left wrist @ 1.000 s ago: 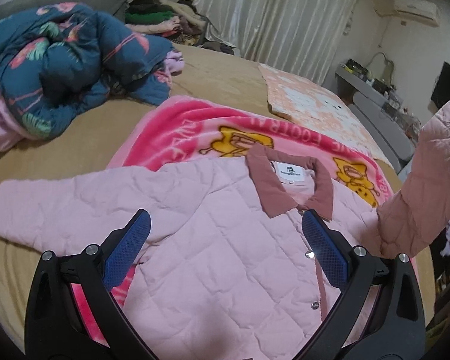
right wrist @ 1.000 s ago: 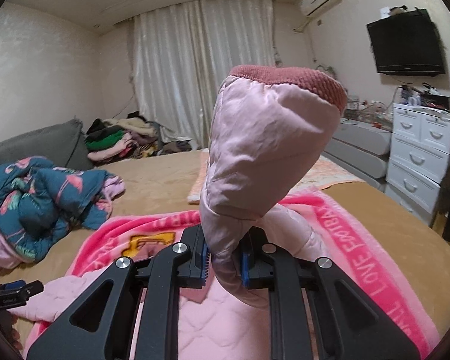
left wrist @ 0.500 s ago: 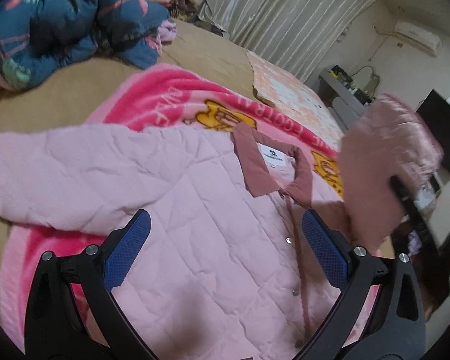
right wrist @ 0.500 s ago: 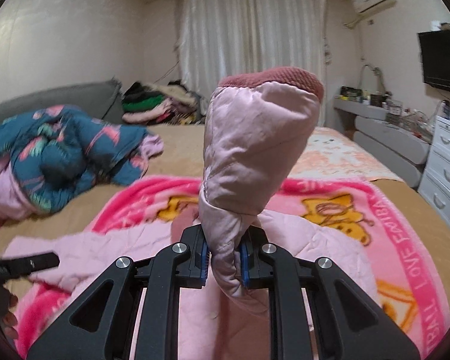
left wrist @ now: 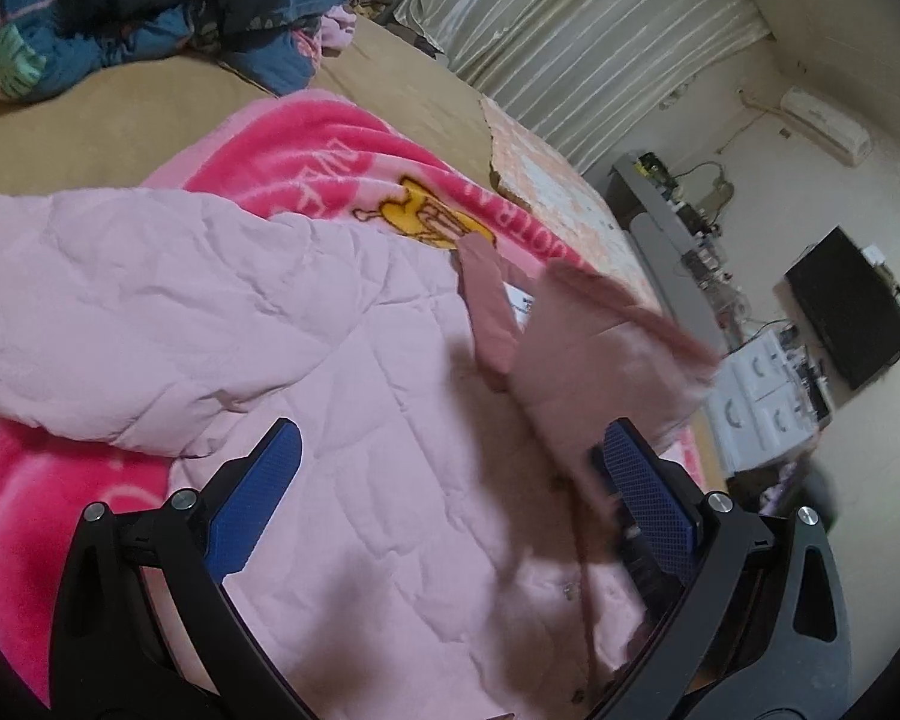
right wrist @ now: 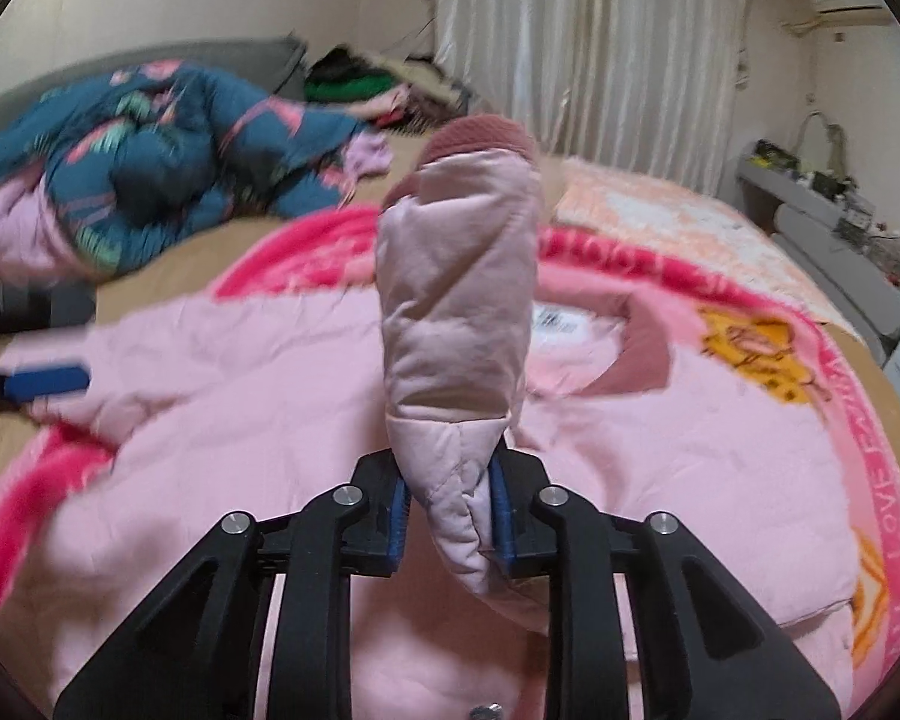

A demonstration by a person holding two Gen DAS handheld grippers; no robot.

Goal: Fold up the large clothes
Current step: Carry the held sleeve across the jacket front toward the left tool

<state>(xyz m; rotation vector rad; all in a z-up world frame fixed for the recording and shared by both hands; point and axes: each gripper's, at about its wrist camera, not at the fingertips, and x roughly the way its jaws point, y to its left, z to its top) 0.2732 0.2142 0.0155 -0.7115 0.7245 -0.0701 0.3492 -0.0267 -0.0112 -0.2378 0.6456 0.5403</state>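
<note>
A pink quilted jacket (left wrist: 342, 396) with a dusty-rose collar (left wrist: 489, 306) lies front up on a pink blanket on the bed. My right gripper (right wrist: 450, 501) is shut on the jacket's right sleeve (right wrist: 459, 300) and holds it upright over the jacket's chest; the rose cuff (right wrist: 480, 135) is on top. The lifted sleeve shows blurred in the left wrist view (left wrist: 606, 372). My left gripper (left wrist: 450, 492) is open and empty just above the jacket's front. The other sleeve (left wrist: 90, 300) lies spread flat to the left.
The pink cartoon blanket (right wrist: 810, 372) covers the tan bed (left wrist: 90, 138). A blue patterned quilt (right wrist: 150, 162) is bunched at the far left. A clothes pile (right wrist: 360, 84) lies by the curtains. White drawers (left wrist: 762, 396) and a TV (left wrist: 846, 306) stand to the right.
My right gripper has carried the sleeve leftward from the jacket's right side over its chest. My left gripper has moved closer over the jacket and turned right, staying open.
</note>
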